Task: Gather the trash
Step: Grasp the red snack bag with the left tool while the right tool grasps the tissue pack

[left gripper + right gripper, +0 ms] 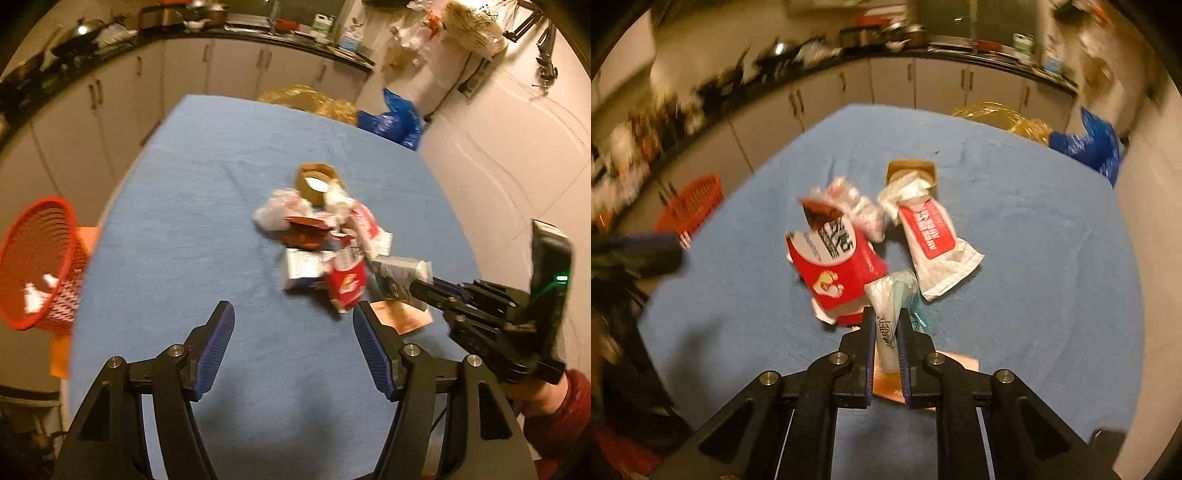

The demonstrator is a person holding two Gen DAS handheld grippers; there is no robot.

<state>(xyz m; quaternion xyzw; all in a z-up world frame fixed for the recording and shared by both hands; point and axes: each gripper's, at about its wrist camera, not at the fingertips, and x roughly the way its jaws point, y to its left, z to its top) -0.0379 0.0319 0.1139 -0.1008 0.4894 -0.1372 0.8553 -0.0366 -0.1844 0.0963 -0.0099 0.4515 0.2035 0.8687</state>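
Note:
A pile of trash lies on the blue table [192, 221]: a red carton [347, 282], a white wrapper with a red label [932, 243], a crumpled white bag [275, 212], a brown tape roll [317, 179]. My left gripper [293, 323] is open and empty, above the table in front of the pile. My right gripper [886, 323] is shut on a whitish-teal plastic wrapper [888, 299], held at the pile's near edge; it also shows in the left wrist view [400, 275]. A red mesh basket [37, 258] stands off the table's left edge with some white trash inside.
An orange card [402, 315] lies on the table under the right gripper. Kitchen cabinets [221, 74] and a cluttered counter run behind. A blue bag [395, 122] and a yellow bag [306, 99] sit past the far table edge.

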